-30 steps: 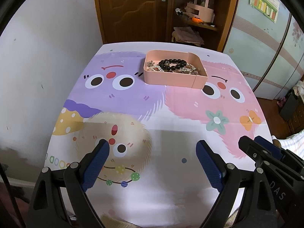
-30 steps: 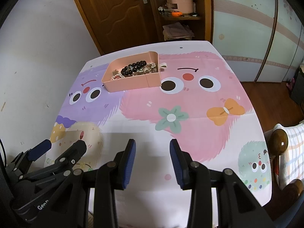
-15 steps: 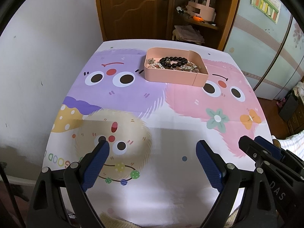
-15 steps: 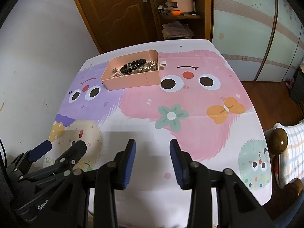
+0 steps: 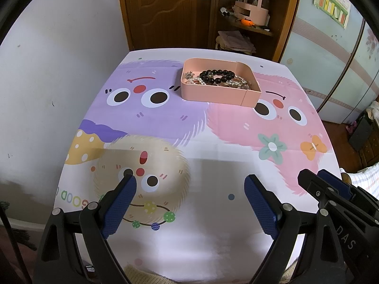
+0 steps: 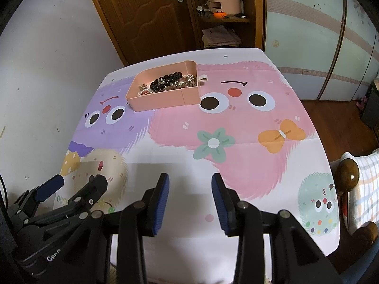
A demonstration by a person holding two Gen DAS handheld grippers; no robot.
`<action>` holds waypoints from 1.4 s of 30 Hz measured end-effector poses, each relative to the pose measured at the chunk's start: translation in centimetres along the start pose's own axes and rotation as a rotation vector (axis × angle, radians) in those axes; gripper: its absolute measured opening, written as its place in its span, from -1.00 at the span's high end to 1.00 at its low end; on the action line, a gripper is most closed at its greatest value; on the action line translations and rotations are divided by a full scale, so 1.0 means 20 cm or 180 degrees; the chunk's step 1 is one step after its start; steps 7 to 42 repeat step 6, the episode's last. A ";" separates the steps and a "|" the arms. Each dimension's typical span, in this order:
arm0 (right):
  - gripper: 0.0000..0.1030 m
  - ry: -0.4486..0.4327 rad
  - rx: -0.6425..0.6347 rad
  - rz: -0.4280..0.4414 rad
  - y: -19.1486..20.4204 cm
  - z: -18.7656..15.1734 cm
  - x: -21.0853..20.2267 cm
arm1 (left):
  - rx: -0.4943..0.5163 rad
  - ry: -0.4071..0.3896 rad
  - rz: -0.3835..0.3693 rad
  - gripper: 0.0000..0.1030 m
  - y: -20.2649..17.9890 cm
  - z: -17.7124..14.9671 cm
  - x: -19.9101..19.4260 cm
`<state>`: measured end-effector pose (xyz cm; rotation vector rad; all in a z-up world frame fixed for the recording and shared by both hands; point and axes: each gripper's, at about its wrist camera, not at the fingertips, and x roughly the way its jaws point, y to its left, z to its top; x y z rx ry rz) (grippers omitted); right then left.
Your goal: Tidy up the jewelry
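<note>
A pink tray (image 5: pixel 218 95) stands at the far middle of the table, on the cartoon-monster cloth. In it lie a black bead bracelet (image 5: pixel 216 75) and a tangle of pearl and silver pieces (image 5: pixel 236 82). The right wrist view shows the same tray (image 6: pixel 163 98) and bracelet (image 6: pixel 165 82) at the far left. My left gripper (image 5: pixel 189 182) hovers over the near edge, jaws wide and empty. Beside it my right gripper (image 6: pixel 189 179) is open by a narrower gap, nothing between its pads. Each gripper appears in the other's view: the right gripper (image 5: pixel 316 174) and the left gripper (image 6: pixel 79 181).
A white wall runs along the table's left side. Beyond the far edge are a wooden door (image 5: pixel 165 11) and a shelf with a pink organiser (image 5: pixel 251 7). A wooden bedpost (image 6: pixel 348 175) and checked bedding sit close to the table's right edge.
</note>
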<state>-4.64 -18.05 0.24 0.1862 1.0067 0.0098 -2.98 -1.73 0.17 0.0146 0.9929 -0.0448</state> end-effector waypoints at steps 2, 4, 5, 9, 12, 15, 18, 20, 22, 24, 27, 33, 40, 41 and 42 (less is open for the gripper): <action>0.27 -0.0003 -0.0002 -0.0003 0.00 0.00 0.00 | 0.0000 0.0002 0.0000 -0.77 0.01 0.01 0.00; 0.27 0.0004 -0.0003 -0.0004 0.00 0.00 0.00 | -0.0006 0.0016 -0.0007 -0.77 0.00 0.00 0.00; 0.27 0.0011 0.0001 -0.0003 0.00 0.00 0.00 | -0.0014 0.0023 -0.0010 -0.77 0.01 0.00 0.00; 0.27 0.0014 0.0009 -0.0005 0.00 -0.01 0.01 | -0.0018 0.0037 -0.0015 -0.77 0.00 -0.01 0.00; 0.27 0.0014 0.0009 -0.0005 0.00 -0.01 0.01 | -0.0018 0.0037 -0.0015 -0.77 0.00 -0.01 0.00; 0.27 0.0014 0.0009 -0.0005 0.00 -0.01 0.01 | -0.0018 0.0037 -0.0015 -0.77 0.00 -0.01 0.00; 0.27 0.0014 0.0009 -0.0005 0.00 -0.01 0.01 | -0.0018 0.0037 -0.0015 -0.77 0.00 -0.01 0.00; 0.27 0.0014 0.0009 -0.0005 0.00 -0.01 0.01 | -0.0018 0.0037 -0.0015 -0.77 0.00 -0.01 0.00; 0.27 0.0014 0.0009 -0.0005 0.00 -0.01 0.01 | -0.0018 0.0037 -0.0015 -0.77 0.00 -0.01 0.00; 0.27 0.0014 0.0009 -0.0005 0.00 -0.01 0.01 | -0.0018 0.0037 -0.0015 -0.77 0.00 -0.01 0.00; 0.27 0.0014 0.0009 -0.0005 0.00 -0.01 0.01 | -0.0018 0.0037 -0.0015 -0.77 0.00 -0.01 0.00; 0.27 0.0014 0.0009 -0.0005 0.00 -0.01 0.01 | -0.0018 0.0037 -0.0015 -0.77 0.00 -0.01 0.00; 0.27 0.0014 0.0009 -0.0005 0.00 -0.01 0.01 | -0.0018 0.0037 -0.0015 -0.77 0.00 -0.01 0.00; 0.27 0.0014 0.0009 -0.0005 0.00 -0.01 0.01 | -0.0018 0.0037 -0.0015 -0.77 0.00 -0.01 0.00; 0.27 0.0014 0.0009 -0.0005 0.00 -0.01 0.01 | -0.0018 0.0037 -0.0015 -0.77 0.00 -0.01 0.00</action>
